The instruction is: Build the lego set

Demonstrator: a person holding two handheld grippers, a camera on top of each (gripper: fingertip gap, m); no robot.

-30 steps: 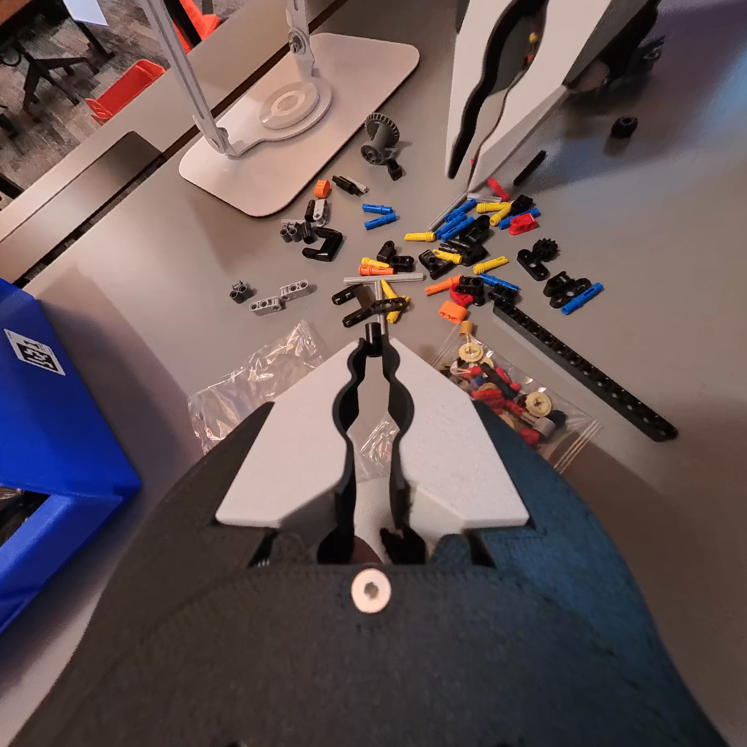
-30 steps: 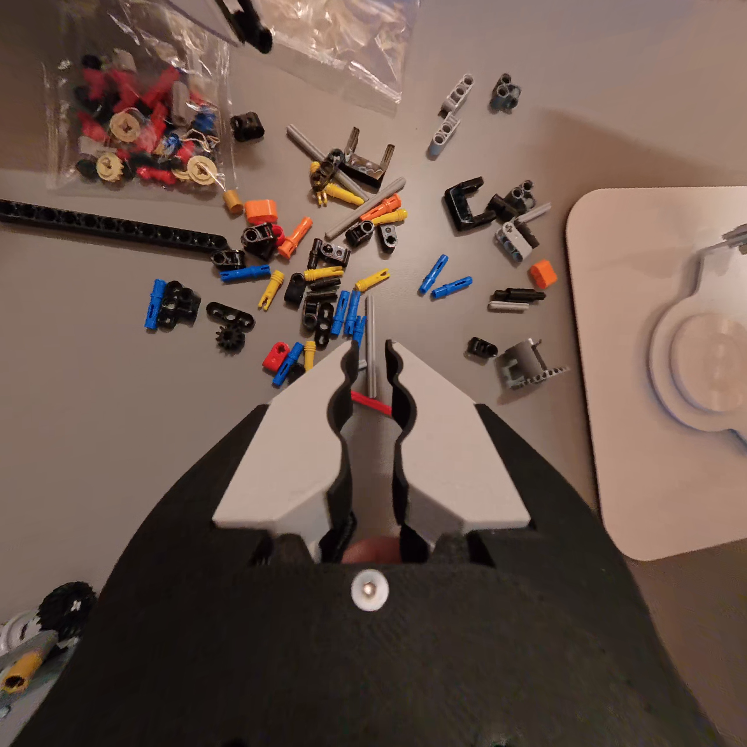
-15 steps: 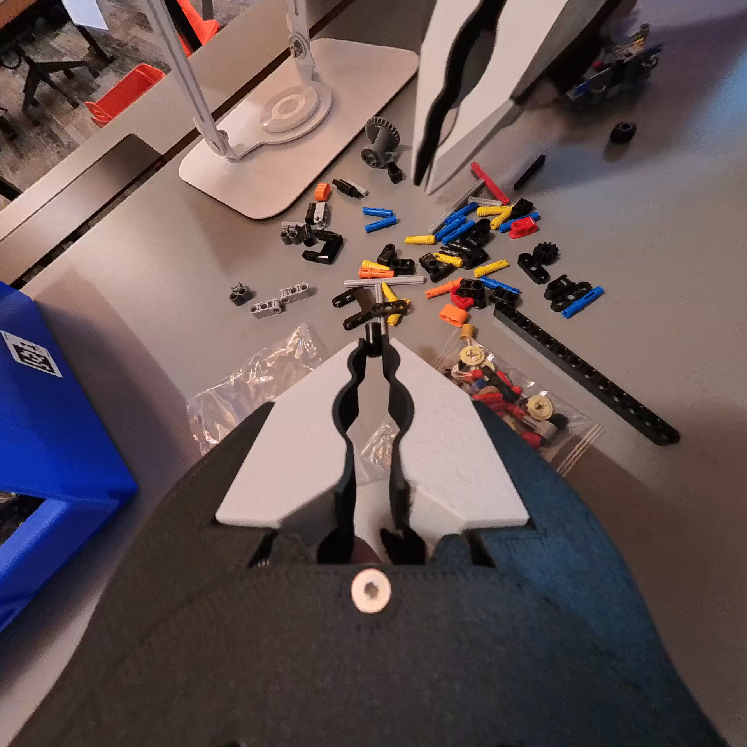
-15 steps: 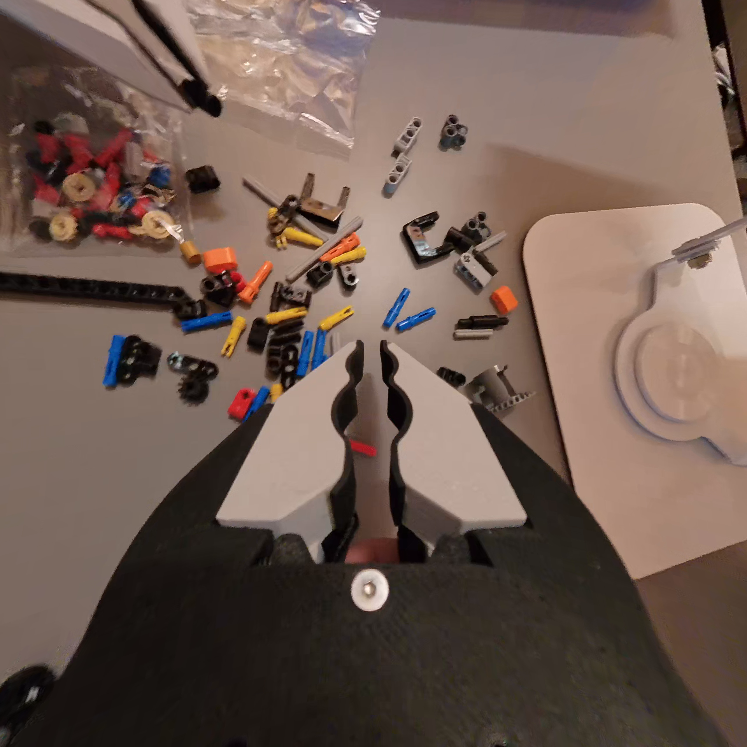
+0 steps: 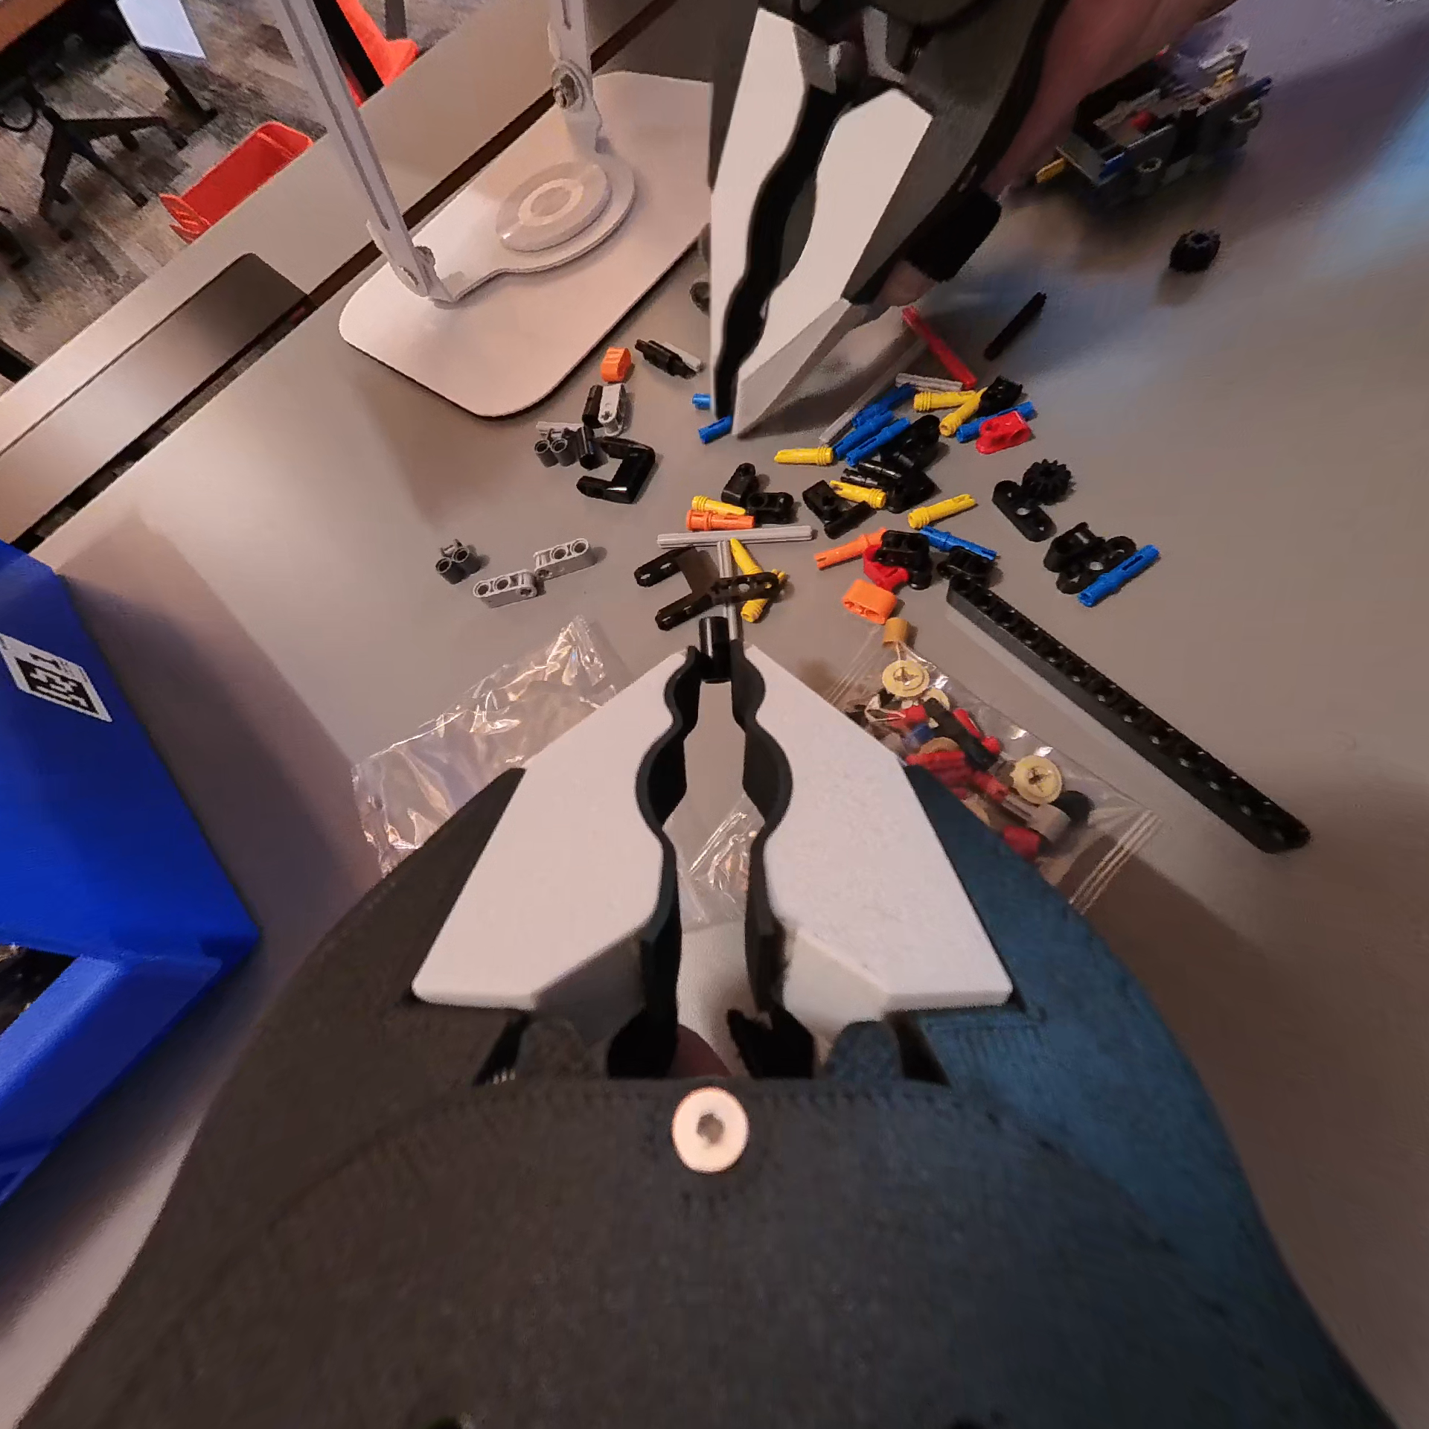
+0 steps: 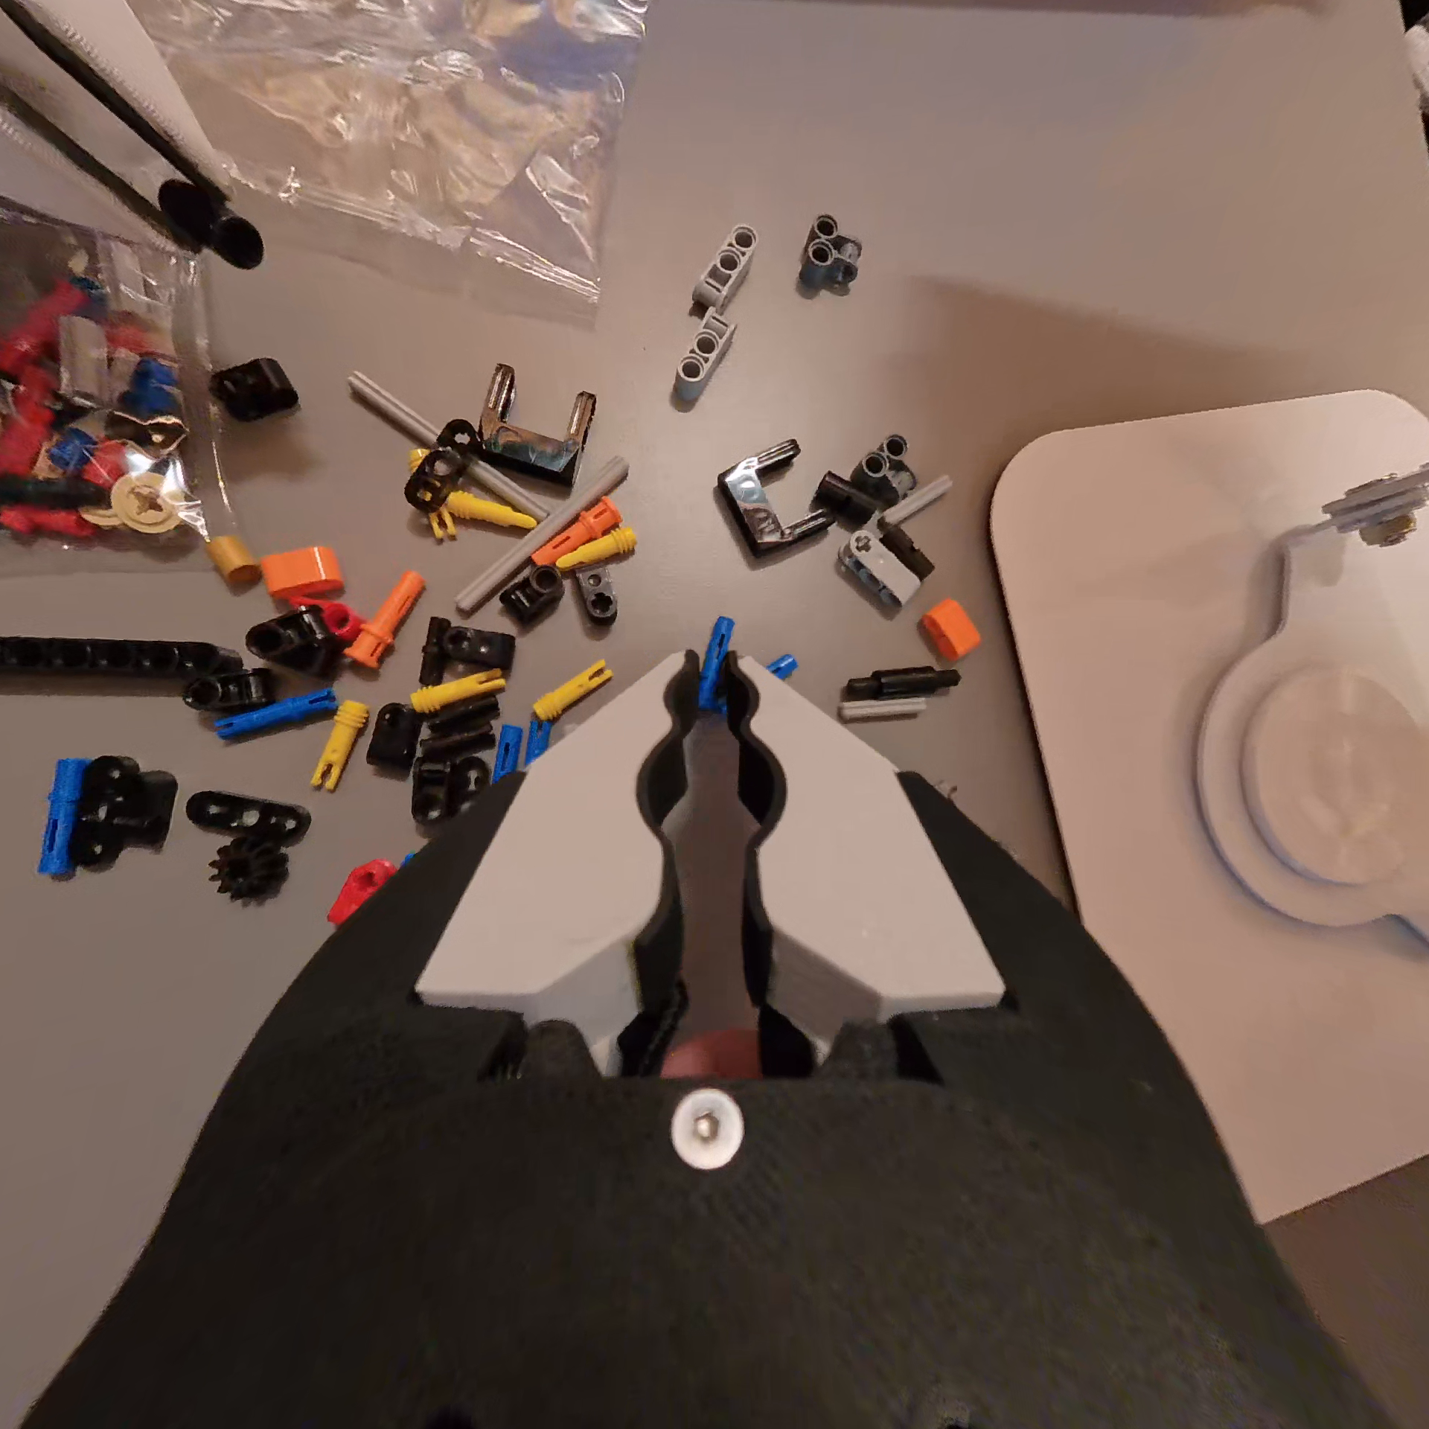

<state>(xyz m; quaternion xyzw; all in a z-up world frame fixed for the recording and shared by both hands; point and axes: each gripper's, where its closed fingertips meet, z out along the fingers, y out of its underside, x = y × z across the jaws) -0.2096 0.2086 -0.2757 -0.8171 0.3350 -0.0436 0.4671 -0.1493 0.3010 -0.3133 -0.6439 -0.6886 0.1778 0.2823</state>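
Observation:
Loose lego pieces [image 5: 889,495] lie scattered on the grey table: blue, yellow and orange pins, black connectors and grey axles. My left gripper [image 5: 715,663] is shut on a small black cylinder piece [image 5: 713,646] and holds it above the near edge of the pile. The piece also shows in the right wrist view [image 6: 224,232]. My right gripper [image 6: 713,674] is down at the table, its tips closed around a blue pin [image 6: 715,657]. It shows in the left wrist view [image 5: 727,414] at the far side of the pile.
A long black beam [image 5: 1121,711], a sealed bag of small parts [image 5: 974,750] and an empty clear bag [image 5: 495,711] lie near me. A white stand base [image 6: 1160,773] sits to one side, a blue bin [image 5: 93,812] at left. A partly built model [image 5: 1160,131] stands far right. There is about 12 centimeters between the tips of the two grippers. Measured from the fingertips, the partly built model [image 5: 1160,131] is 20 centimeters or so from the right gripper and 25 centimeters from the left.
My right gripper has moved across the pile away from the red axle and come down with its tips around a blue pin. My left gripper has stayed still with the black piece.

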